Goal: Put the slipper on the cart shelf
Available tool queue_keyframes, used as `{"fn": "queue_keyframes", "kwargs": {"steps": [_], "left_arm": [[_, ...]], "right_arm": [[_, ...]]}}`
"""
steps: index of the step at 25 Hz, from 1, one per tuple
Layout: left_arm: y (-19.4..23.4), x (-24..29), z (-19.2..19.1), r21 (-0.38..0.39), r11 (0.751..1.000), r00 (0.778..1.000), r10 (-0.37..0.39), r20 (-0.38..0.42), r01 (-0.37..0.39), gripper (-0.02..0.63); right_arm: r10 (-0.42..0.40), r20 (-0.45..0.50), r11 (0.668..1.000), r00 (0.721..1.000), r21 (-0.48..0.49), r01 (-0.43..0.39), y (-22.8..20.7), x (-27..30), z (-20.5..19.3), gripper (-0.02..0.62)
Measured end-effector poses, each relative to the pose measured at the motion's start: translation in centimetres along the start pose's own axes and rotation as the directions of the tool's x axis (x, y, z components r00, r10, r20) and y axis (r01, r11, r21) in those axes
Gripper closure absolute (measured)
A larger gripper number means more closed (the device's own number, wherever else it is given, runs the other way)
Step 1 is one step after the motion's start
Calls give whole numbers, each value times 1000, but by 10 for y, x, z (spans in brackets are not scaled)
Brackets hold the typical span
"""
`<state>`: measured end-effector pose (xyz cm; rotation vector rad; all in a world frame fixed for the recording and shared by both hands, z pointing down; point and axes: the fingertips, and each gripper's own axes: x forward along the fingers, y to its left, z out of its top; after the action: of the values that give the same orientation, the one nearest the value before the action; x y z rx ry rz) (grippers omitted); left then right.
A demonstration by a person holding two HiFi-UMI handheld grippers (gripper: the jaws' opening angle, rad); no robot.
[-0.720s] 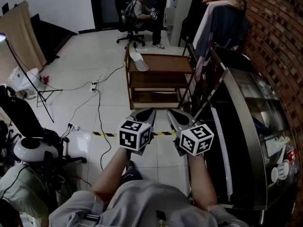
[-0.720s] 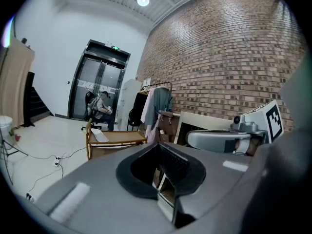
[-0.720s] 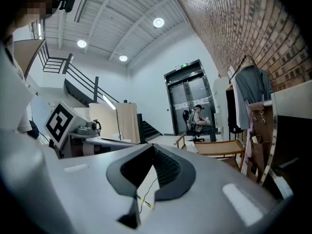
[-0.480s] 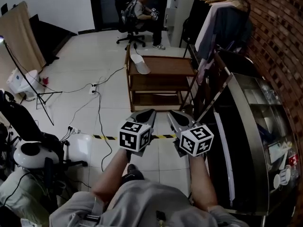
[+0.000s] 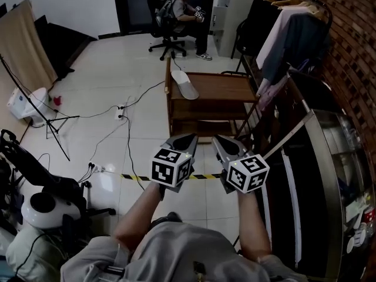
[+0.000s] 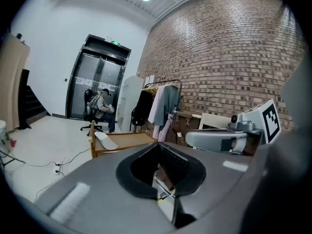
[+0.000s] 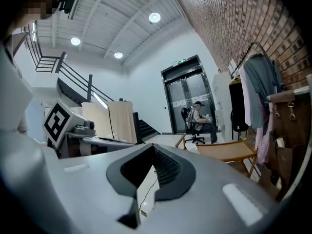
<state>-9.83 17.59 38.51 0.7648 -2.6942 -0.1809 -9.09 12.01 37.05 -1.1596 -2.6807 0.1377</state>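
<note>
A pale slipper (image 5: 185, 85) lies on the top shelf of the wooden cart (image 5: 223, 90), at its left edge, a few steps ahead of me. Both grippers hover side by side over the floor, well short of the cart. My left gripper (image 5: 187, 138) is shut with nothing in it, and so is my right gripper (image 5: 218, 140). In the left gripper view the slipper (image 6: 105, 140) and cart (image 6: 127, 141) show beyond the closed jaw tips (image 6: 157, 145). The right gripper view shows its closed jaws (image 7: 153, 148) and the cart (image 7: 226, 150) to the right.
A clothes rack (image 5: 294, 28) and a dark metal counter (image 5: 317, 175) line the brick wall on the right. A person sits on an office chair (image 5: 176, 16) behind the cart. Cables (image 5: 126, 128), a tape line (image 5: 138, 176) and a tripod (image 5: 47, 122) are on the floor at left.
The cart and slipper sit slightly lower and further right in the head view, a little nearer. Both grippers keep the same shut pose in front of me.
</note>
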Motion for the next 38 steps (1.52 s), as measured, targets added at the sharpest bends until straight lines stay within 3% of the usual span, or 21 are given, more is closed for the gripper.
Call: {"fn": "queue_keyframes", "kwargs": {"steps": [7,18,30,38], "left_arm": [[69,24,18,-2,1000,1000,-12,-21,12,598],[132,103,40,-29,1000,999,9,-32,-10,598],[200,195,66,-94,984,988,147,-38,-150,598],[252,224,68,-123,971,978,200,-65,-206,598]], "right_arm": [[-31,-2,999,1000,13,31,-16,78,14,595],[-10,-35,1000,999,16,10,-82,154,24,595],[110,-77,994,991,27,-109,-171,240,35,595],[149,-93,988,984,40,-146,-199,296,33,595]]}}
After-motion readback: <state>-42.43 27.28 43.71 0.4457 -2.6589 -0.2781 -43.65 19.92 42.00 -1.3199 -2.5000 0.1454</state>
